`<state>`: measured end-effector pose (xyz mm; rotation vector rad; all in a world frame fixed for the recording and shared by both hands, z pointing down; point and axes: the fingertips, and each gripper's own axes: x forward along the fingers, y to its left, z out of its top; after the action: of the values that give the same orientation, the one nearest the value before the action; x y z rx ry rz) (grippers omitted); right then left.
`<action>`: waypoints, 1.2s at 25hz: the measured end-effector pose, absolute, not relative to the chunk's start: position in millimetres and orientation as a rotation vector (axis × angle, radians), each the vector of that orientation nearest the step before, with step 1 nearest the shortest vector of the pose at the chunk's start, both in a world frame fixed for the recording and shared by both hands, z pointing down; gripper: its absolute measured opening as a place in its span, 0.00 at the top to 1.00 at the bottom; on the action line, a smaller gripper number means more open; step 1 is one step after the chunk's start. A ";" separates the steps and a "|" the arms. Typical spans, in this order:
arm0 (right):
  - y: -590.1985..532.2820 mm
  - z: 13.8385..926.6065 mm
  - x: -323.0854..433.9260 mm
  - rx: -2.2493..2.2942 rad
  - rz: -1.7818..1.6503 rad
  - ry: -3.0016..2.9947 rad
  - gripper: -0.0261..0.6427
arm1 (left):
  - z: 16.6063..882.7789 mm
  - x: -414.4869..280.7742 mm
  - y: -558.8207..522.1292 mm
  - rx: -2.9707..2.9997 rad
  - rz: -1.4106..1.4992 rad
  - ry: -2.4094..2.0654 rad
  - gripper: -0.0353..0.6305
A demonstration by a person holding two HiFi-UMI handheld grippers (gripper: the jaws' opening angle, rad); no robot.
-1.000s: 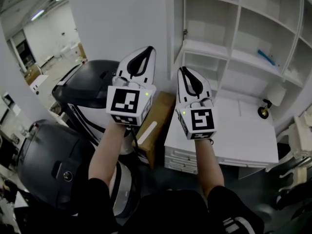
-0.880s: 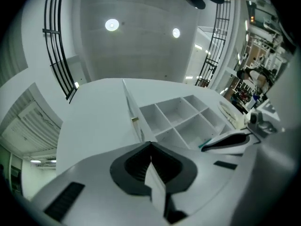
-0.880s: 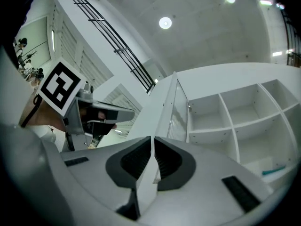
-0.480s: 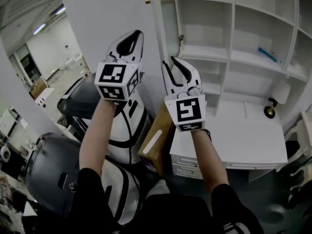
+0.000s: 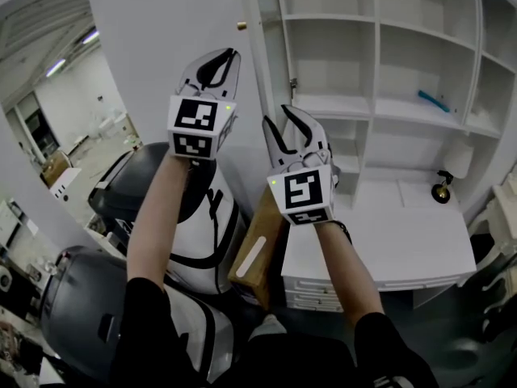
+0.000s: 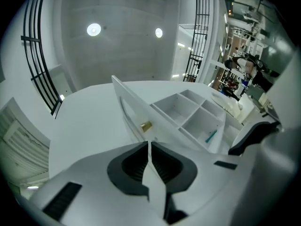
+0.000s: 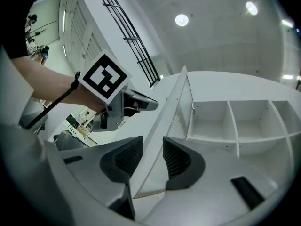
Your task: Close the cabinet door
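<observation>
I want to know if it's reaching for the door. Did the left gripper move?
Yes. The left gripper has risen toward the brass knob on the white door, and its tips now sit just below it.

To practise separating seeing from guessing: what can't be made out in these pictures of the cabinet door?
Head view: the cabinet is cut off by the top edge.
Head view: the lower end of the cabinet door is hidden behind the right gripper, whose jaws are opening around the door's edge.
Head and left gripper views: the blue item on a shelf is too small to identify.
</observation>
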<state>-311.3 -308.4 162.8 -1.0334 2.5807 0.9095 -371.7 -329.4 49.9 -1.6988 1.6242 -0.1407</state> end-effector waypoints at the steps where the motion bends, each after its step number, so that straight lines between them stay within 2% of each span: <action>1: -309.9 162.6 -313.2 -1.033 0.914 2.580 0.77 | 44.6 -372.8 -330.3 -1.692 -0.136 1.615 0.92; 5: -314.8 163.6 -324.4 -1.029 0.915 2.587 0.75 | 28.4 -374.5 -337.7 -1.656 -0.167 1.571 0.84; 17: -323.9 160.1 -337.8 -1.050 0.967 2.551 0.73 | 9.3 -358.4 -347.0 -1.502 -0.250 1.415 0.82; 30: -322.0 161.6 -326.6 -0.982 0.906 2.594 0.77 | 6.5 -345.6 -353.1 -1.477 -0.345 1.284 0.79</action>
<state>-326.6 -322.0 161.6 -0.9822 2.5944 0.9062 -345.6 -353.1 6.5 -1.4765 1.2836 -0.3449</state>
